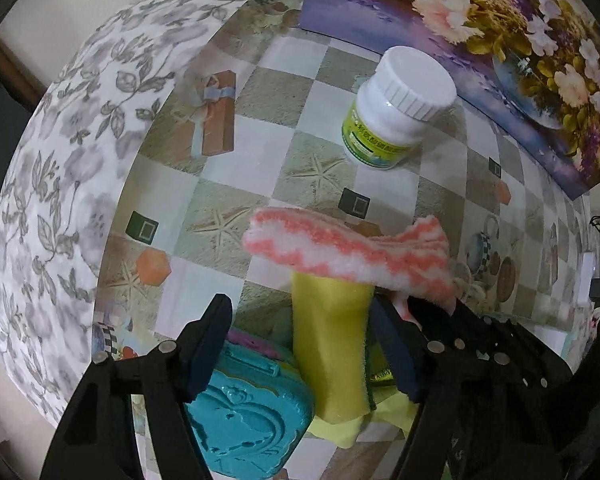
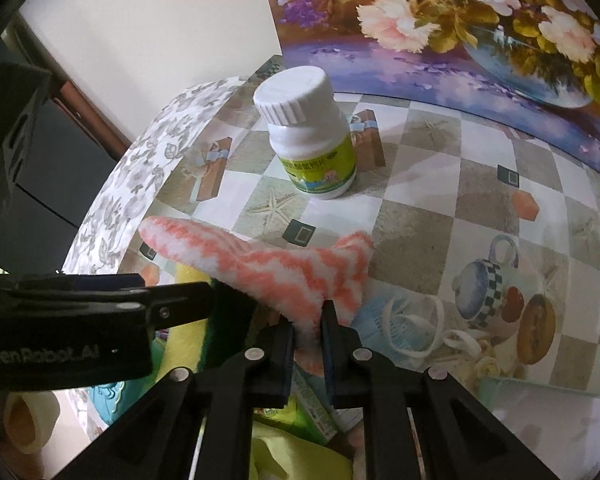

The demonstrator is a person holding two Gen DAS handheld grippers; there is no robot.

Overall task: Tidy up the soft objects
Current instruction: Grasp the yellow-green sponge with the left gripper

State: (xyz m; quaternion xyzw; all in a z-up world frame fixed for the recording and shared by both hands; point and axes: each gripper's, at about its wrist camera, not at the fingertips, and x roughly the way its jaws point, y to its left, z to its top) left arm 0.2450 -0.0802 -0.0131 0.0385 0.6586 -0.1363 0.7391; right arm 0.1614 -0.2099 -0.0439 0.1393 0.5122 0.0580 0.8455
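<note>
Two grippers near the bottle (image 2: 310,136): right gripper (image 2: 307,334) clenched on the sock (image 2: 284,276); left gripper (image 1: 300,344) jaws spread around the sponge (image 1: 330,344), contact unclear; teal case (image 1: 244,412) only in left view.

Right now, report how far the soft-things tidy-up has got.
Nothing looks put away yet. In hand: the right gripper is shut on the pink cloth, and the left gripper straddles the yellow sponge without closing on it. Left: setting both down together. The white bottle is not soft.
</note>
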